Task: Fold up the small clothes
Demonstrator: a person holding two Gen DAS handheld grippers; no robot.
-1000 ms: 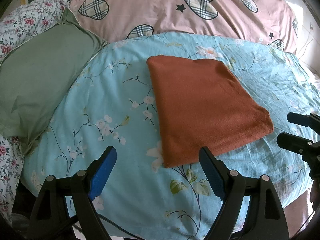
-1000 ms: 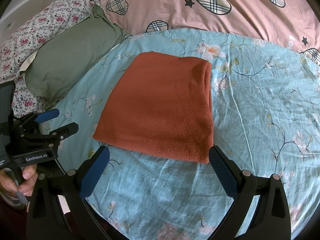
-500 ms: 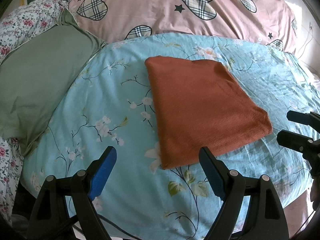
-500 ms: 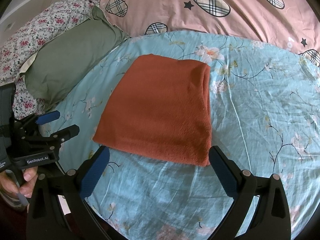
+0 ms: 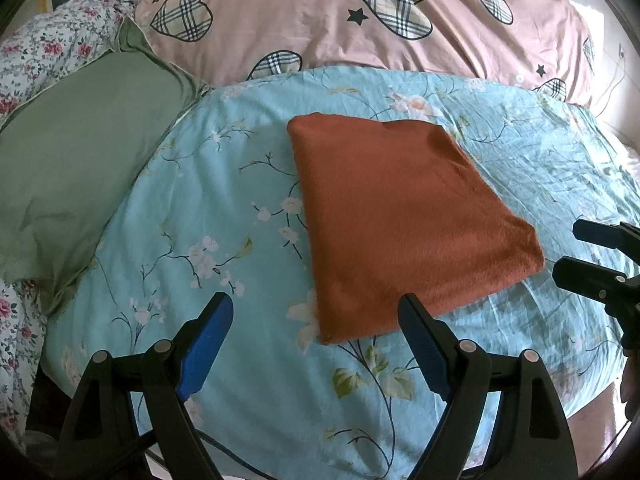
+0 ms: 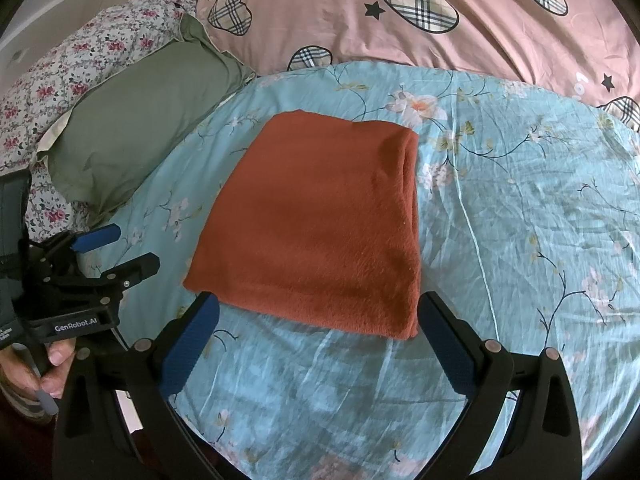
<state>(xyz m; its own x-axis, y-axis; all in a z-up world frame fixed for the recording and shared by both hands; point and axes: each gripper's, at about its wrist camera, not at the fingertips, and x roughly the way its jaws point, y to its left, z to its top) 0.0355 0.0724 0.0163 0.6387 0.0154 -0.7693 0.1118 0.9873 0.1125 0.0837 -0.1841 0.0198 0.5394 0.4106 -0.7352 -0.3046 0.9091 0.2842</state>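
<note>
A rust-orange garment (image 5: 404,220) lies folded into a flat rectangle on the light blue floral bedsheet (image 5: 208,216); it also shows in the right wrist view (image 6: 320,232). My left gripper (image 5: 316,312) is open and empty, held above the sheet near the garment's near left corner. My right gripper (image 6: 318,312) is open and empty, just short of the garment's near edge. The right gripper also shows at the right edge of the left wrist view (image 5: 576,248), and the left gripper at the left of the right wrist view (image 6: 120,250).
A green pillow (image 5: 76,168) lies left of the garment, on a floral quilt (image 5: 36,60). A pink duvet with plaid hearts (image 5: 360,16) runs along the far side. The bed's near edge drops off below the grippers.
Both grippers stayed open and empty. The views shifted slightly, with the garment a little lower and nearer in the right wrist view.
</note>
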